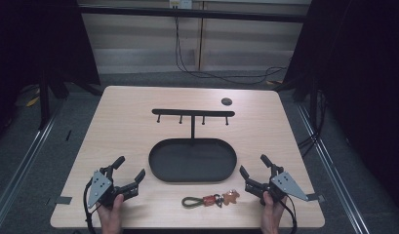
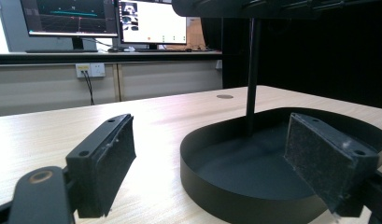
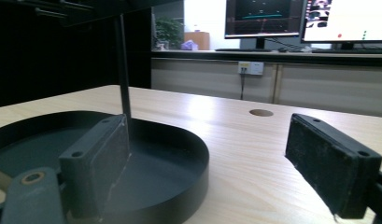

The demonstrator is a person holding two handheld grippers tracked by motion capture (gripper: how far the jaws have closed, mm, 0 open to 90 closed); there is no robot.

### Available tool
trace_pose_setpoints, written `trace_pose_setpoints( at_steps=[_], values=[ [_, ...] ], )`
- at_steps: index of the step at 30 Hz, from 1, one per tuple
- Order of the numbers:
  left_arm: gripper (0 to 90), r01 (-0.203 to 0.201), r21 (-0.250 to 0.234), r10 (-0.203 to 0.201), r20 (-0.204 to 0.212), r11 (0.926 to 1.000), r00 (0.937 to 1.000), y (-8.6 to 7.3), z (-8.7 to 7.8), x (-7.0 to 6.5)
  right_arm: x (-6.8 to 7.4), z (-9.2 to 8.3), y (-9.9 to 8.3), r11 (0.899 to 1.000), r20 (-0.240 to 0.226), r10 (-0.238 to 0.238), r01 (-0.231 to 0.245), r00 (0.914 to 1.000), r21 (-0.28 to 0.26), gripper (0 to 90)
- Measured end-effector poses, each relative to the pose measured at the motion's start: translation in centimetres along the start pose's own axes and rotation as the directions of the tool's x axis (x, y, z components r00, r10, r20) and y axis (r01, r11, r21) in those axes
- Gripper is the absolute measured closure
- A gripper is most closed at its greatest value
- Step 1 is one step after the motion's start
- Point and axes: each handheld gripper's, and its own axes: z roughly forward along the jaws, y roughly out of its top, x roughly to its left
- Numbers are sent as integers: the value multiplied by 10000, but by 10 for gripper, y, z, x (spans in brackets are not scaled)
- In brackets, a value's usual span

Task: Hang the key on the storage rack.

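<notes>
The left gripper rests near the front left corner of the wooden table, held by a hand that comes in over the front edge. Its jaws are spread wide with nothing between them; in the left gripper view they frame bare tabletop and the near wall of the tray.

Just right of it, at the middle of the table, stands a black key stand: an oval tray with a thin post rising from its back rim to a crossbar that carries four small pegs. A small round hole lies in the tabletop behind the crossbar, toward the back right corner.

In front of the tray, close to the front edge and between the two grippers, lies a keychain: a dark olive cord loop at its left, an orange-red sleeve in the middle, metal rings, and a small brown tag at its right end. It lies flat on the table, apart from the tray and untouched by either gripper.

The right gripper sits near the front right corner, its hand also at the front edge. Its jaws are released as well, standing wide with nothing held; the nearer jaw is just beside the keychain's brown tag but not touching it. In the right gripper view the jaws frame the tray's wall and the tabletop.
</notes>
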Motion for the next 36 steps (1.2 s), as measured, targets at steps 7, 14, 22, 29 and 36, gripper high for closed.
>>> trace_pose_setpoints(
  at_steps=[7,14,22,29,36],
  values=[
    [159,-11,-4,11,13,10000,10000,0,0,0,0,0,0,10000,25,-27,27,10000,-50,127],
    [159,7,-3,-7,-2,10000,10000,0,0,0,0,3,1,9996,64,5,-6,10000,277,126],
    [159,-1,-13,1,8,10000,10000,0,0,0,-2,8,4,9950,-7,120,-119,9999,995,142],
    [159,7,-17,-7,7,10000,10000,0,0,0,3,8,13,9923,-717,217,-127,9972,1234,247],
    [159,6,-5,-6,-1,10000,10000,0,0,0,13,11,29,9705,-2030,372,130,9785,2408,416]
  ],
)
